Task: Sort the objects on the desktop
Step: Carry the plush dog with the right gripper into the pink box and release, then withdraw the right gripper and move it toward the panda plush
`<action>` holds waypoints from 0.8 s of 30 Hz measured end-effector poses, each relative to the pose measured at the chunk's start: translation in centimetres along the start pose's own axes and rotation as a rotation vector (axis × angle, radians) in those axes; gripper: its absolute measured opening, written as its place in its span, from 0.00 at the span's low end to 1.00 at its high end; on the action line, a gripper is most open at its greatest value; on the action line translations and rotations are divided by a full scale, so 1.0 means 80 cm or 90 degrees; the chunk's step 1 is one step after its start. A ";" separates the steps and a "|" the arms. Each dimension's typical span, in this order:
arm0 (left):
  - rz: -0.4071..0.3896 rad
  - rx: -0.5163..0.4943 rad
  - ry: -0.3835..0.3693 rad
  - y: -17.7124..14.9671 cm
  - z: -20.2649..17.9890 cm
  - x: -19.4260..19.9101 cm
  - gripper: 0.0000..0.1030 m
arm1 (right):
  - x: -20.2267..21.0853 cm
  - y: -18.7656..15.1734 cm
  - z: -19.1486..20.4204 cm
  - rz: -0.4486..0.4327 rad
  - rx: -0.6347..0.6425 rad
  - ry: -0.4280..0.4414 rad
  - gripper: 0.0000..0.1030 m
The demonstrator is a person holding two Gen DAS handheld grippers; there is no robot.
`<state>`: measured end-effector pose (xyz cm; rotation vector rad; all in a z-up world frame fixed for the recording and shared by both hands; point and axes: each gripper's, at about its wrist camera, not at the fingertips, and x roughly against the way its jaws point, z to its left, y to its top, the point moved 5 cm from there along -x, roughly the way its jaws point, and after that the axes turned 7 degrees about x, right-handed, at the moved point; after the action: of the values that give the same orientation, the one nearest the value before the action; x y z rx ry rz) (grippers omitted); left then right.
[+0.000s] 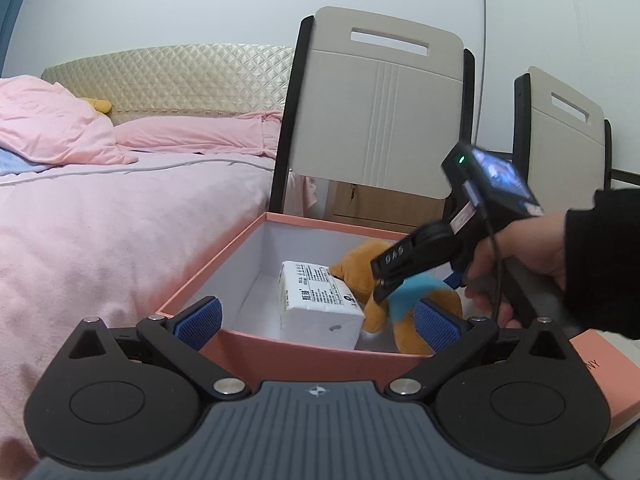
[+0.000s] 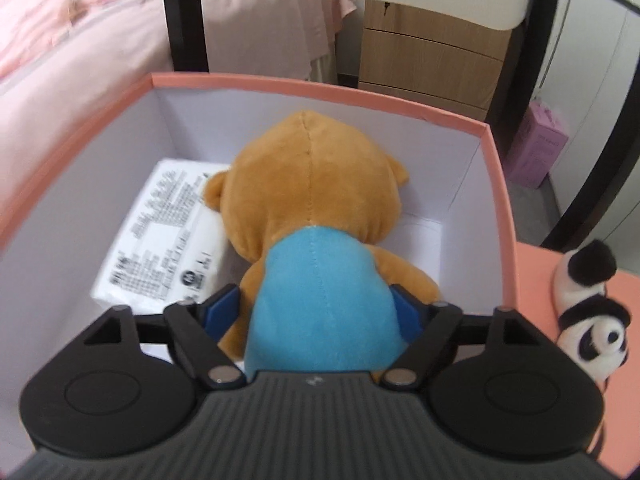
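A pink box [image 1: 304, 354] with a white inside holds a white tissue pack [image 1: 318, 300] and a brown plush bear in a blue shirt [image 1: 404, 300]. My right gripper [image 2: 318, 306] is shut on the plush bear [image 2: 316, 200] at its blue body, holding it inside the box [image 2: 320, 84], beside the tissue pack [image 2: 160, 240]. In the left wrist view the right gripper [image 1: 386, 284] reaches into the box from the right. My left gripper [image 1: 318, 322] is open and empty, at the box's near wall.
A panda plush [image 2: 592, 308] lies on the pink lid [image 2: 536, 276] to the right of the box. Two chairs [image 1: 376, 120] stand behind the box. A bed with pink bedding [image 1: 120, 220] is to the left. A wooden drawer unit [image 2: 432, 60] stands beyond.
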<state>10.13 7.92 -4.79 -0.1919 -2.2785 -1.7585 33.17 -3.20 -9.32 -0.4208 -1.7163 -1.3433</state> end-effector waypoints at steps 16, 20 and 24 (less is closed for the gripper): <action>-0.023 -0.026 -0.026 -0.002 -0.020 0.014 1.00 | 0.228 -0.100 -0.041 -0.241 -0.073 -0.005 0.95; -0.034 -0.025 -0.026 0.001 -0.020 0.018 1.00 | 0.271 -0.153 -0.051 -0.302 -0.085 -0.022 0.96; -0.039 -0.032 -0.026 0.000 -0.023 0.020 1.00 | 0.295 -0.195 -0.055 -0.365 -0.109 -0.040 0.99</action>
<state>8.82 6.10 -3.89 -0.1705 -2.2931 -1.8600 10.96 -18.53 0.28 -0.0563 -1.8577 -1.9094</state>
